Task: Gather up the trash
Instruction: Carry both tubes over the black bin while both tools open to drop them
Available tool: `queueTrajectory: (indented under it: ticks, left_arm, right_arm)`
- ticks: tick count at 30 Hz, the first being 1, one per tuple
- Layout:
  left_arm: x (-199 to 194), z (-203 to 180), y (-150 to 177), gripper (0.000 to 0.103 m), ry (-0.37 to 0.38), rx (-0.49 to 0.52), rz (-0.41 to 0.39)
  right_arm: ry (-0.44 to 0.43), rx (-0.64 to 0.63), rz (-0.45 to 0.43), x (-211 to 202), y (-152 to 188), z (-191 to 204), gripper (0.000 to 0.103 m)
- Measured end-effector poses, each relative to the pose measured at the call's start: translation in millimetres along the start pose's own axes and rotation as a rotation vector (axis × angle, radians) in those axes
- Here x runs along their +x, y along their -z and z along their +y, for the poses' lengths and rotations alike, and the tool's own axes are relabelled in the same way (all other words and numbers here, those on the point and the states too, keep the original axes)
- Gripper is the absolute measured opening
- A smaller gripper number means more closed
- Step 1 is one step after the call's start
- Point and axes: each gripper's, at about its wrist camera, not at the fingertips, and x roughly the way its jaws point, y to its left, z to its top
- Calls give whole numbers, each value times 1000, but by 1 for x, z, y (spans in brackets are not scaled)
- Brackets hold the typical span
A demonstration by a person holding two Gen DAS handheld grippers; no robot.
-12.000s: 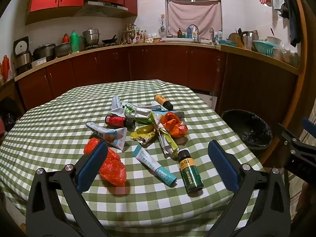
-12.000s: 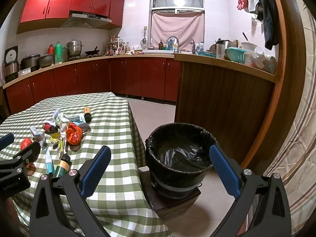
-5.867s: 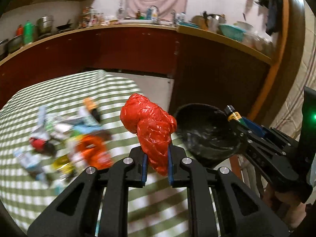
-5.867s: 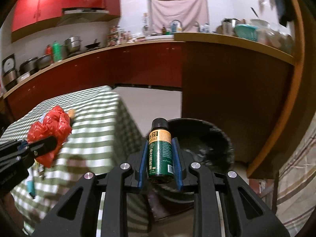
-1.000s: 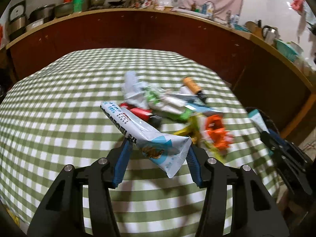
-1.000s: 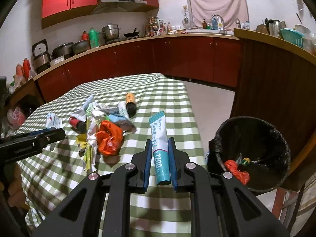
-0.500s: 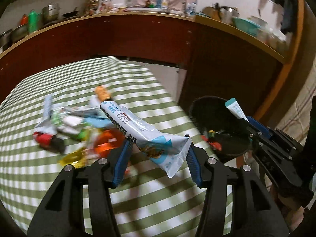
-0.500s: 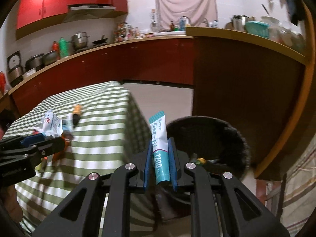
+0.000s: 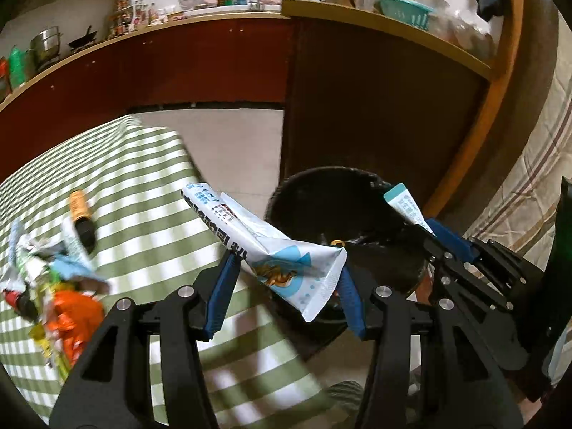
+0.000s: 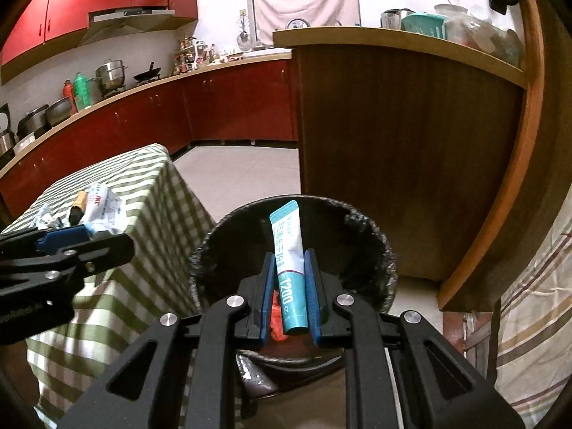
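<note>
My left gripper [image 9: 286, 279] is shut on a white and blue snack wrapper [image 9: 271, 246], held crosswise over the table's right edge beside the black bin [image 9: 343, 214]. In the right wrist view my right gripper [image 10: 289, 286] is shut on a teal and white tube [image 10: 287, 250], which stands upright above the open mouth of the black bin [image 10: 371, 250]. A red bag [image 10: 277, 318] lies inside the bin under the tube. The left wrist view also catches the tube [image 9: 404, 203] and the right gripper [image 9: 432, 232] over the bin's far side.
Several pieces of trash remain on the green checked table [image 9: 143, 214]: an orange-capped bottle [image 9: 82, 214], an orange bag [image 9: 71, 314] and crumpled wrappers [image 9: 35, 261]. A wooden counter [image 10: 411, 143] stands right behind the bin. Tiled floor [image 10: 243, 175] lies beyond it.
Both grippers have swung right, from over the table toward the bin, with their loads still held. The tube now hangs over the bin's mouth and the wrapper is at the table's edge.
</note>
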Motion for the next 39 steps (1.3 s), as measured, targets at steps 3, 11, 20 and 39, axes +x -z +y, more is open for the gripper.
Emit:
queueTrajectory:
  ticks: [3, 11, 20, 39]
  left_arm:
    - [12, -12, -6, 51, 8, 16, 20]
    - [43, -33, -20, 51, -3, 2, 76]
    - [75, -43, -27, 57, -14, -18, 134]
    - [8, 10, -8, 75, -61, -83, 99]
  right_arm:
    - [5, 8, 5, 5, 0, -9, 18]
    - [10, 15, 18, 22, -5, -23, 18]
    - [10, 68, 59, 43, -8, -36, 35]
    - [0, 77, 34, 12, -10, -10, 59]
